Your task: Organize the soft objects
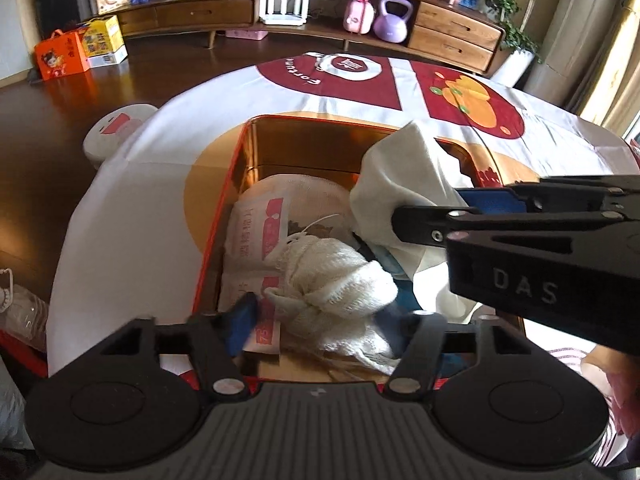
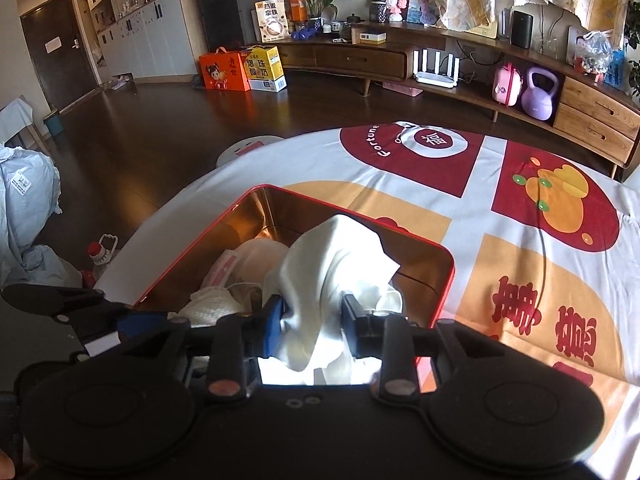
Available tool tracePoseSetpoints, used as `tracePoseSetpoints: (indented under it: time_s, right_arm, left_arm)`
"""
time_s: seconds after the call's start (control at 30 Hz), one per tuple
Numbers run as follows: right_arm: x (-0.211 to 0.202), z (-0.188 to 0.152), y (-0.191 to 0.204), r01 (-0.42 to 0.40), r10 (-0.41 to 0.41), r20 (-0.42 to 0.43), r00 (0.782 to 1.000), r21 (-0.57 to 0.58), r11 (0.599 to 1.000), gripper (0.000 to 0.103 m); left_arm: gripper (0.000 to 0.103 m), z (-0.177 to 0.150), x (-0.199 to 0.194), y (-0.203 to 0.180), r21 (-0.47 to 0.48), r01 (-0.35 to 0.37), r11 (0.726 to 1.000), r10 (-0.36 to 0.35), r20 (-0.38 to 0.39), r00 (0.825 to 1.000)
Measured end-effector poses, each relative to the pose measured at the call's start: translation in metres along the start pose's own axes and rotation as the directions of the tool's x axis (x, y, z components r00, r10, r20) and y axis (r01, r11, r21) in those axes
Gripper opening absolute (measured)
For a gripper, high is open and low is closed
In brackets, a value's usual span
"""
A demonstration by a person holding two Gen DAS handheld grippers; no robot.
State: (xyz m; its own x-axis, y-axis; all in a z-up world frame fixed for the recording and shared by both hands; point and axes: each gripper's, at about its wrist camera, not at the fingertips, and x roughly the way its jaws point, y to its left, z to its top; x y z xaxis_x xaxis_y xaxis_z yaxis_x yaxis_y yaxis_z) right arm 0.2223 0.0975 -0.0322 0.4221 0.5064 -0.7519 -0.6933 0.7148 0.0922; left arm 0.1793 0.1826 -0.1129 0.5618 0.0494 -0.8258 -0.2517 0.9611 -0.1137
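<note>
A red tin box (image 1: 224, 216) with a gold inside stands on the table; it also shows in the right wrist view (image 2: 444, 280). In it lie a white pack with pink print (image 1: 260, 232) and a white knitted cloth (image 1: 340, 284). My right gripper (image 2: 312, 320) is shut on a smooth white cloth (image 2: 336, 260) and holds it over the box; the cloth and gripper also show in the left wrist view (image 1: 400, 184). My left gripper (image 1: 332, 328) is open over the box's near end, its jaws on either side of the knitted cloth.
The round table wears a white cloth with red and orange prints (image 2: 520, 208). A white stool (image 1: 116, 132) stands beside the table. A wooden sideboard (image 2: 440, 64) runs along the far wall. Boxes (image 2: 240, 68) stand on the dark floor.
</note>
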Motion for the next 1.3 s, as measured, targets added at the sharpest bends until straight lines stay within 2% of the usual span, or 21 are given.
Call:
tracePoseSetpoints:
  time_s: [0.1,0.3,0.5,0.6,0.83,0.93,1.13,1.2,1.27,1.3]
  right_arm:
    - [-0.004,0.0,0.001,-0.003,0.003,-0.001,1.0,0.005,1.0,0.036]
    - [-0.019,-0.002,0.002,-0.007,0.007,0.012,1.0,0.016,1.0,0.042]
    - [-0.041,-0.004,0.001,-0.022,0.021,0.043,0.999,0.021,1.0,0.053]
    - [-0.053,-0.005,0.0,-0.035,0.033,0.064,0.997,0.026,0.999,0.058]
    - [-0.083,-0.012,-0.005,-0.057,0.052,0.119,0.992,0.044,0.997,0.069]
    - [-0.096,-0.017,-0.005,-0.062,0.056,0.144,0.988,0.038,0.997,0.075]
    - [-0.121,-0.03,-0.007,-0.06,0.055,0.21,0.976,0.014,0.998,0.088]
    - [-0.128,-0.034,-0.009,-0.06,0.055,0.225,0.973,0.014,0.998,0.092]
    - [-0.134,-0.04,-0.011,-0.065,0.058,0.24,0.969,0.02,0.998,0.099]
    - [-0.137,-0.043,-0.013,-0.063,0.055,0.247,0.967,0.024,0.998,0.101]
  left_arm:
    - [0.069,-0.002,-0.002,0.004,-0.025,0.023,0.999,-0.023,0.0,1.0]
    - [0.069,-0.005,-0.012,0.004,-0.026,0.02,0.999,-0.02,0.013,1.0]
    - [0.07,-0.008,-0.029,0.003,-0.026,0.003,1.0,-0.002,0.068,0.998]
    - [0.077,-0.009,-0.038,0.003,-0.023,-0.003,1.0,0.005,0.093,0.996]
    - [0.077,-0.014,-0.062,0.002,-0.015,0.006,1.0,-0.004,0.146,0.989]
    - [0.085,-0.018,-0.073,0.0,0.002,0.005,1.0,-0.005,0.185,0.983]
    - [0.089,-0.022,-0.091,-0.008,0.027,-0.007,1.0,0.0,0.24,0.971]
    - [0.093,-0.024,-0.098,-0.011,0.035,-0.008,0.999,-0.002,0.257,0.966]
    - [0.102,-0.027,-0.103,-0.012,0.044,0.003,0.999,-0.015,0.275,0.961]
    - [0.102,-0.029,-0.106,-0.014,0.046,0.007,0.999,-0.02,0.286,0.958]
